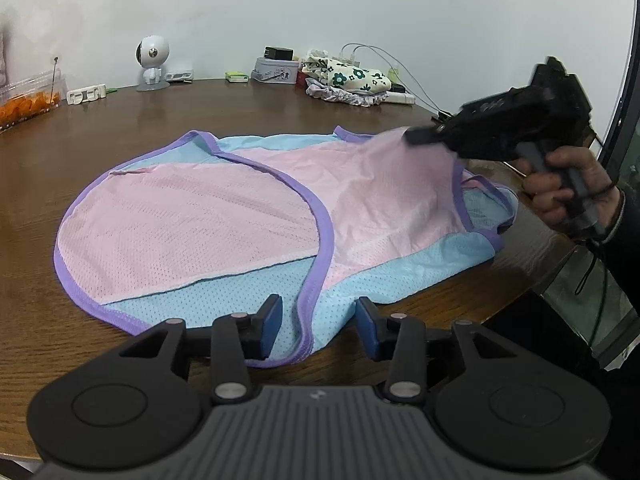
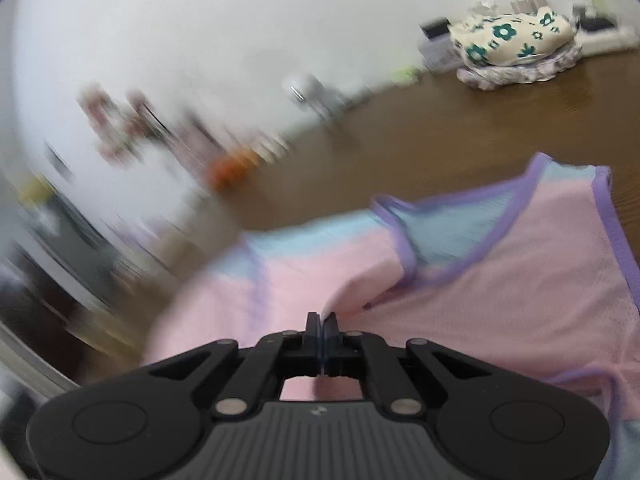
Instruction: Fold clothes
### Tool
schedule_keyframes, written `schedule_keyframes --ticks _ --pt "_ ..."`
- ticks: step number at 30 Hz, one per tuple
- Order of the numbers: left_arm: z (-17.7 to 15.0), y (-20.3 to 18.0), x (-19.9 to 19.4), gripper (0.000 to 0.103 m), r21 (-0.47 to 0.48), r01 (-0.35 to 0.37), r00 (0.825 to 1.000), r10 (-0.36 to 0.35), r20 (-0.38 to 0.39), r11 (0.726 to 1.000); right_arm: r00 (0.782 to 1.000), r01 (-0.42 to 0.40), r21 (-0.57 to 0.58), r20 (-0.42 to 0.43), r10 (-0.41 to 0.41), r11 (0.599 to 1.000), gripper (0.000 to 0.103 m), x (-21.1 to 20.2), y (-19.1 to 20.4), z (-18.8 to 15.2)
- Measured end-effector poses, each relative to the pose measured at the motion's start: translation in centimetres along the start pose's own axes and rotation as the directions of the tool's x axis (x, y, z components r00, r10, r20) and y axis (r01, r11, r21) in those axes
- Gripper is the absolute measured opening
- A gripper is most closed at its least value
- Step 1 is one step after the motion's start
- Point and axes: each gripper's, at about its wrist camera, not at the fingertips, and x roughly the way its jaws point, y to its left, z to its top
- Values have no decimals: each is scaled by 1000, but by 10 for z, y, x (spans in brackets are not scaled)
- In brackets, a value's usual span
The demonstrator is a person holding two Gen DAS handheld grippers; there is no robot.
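Left gripper [image 1: 318,328] half open, near hem of vest [image 1: 192,224] between pads, unpinched. Right gripper [image 2: 321,326] clamped on pink fold. Mesh light, limp; best gripped at purple binding.

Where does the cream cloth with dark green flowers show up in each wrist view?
Left wrist view: the flowered cloth lies at the table's far edge by the wall, right of centre, on a lilac ruffled fabric.
Right wrist view: the flowered cloth sits in the upper right corner, again on the lilac fabric.
Shared landmark: the pink and blue garment, spread nearer the cameras in both.
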Motion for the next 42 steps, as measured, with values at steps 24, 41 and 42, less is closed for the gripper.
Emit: schedule_keyframes --ticks 24,41,42 --pt "-1 -1 0 46 -7 3 1000 -3 8 1000 987 143 130 50 -150 981 19 -30 -18 -32" --pt "-3 0 -1 49 -1 10 1000 -10 12 1000 994 14 30 112 -17 999 3 -10 37 -43" --pt "-3 0 -1 49 -2 11 1000 -11 14 1000 993 19 56 113 -25 998 5 -9 33 -43"
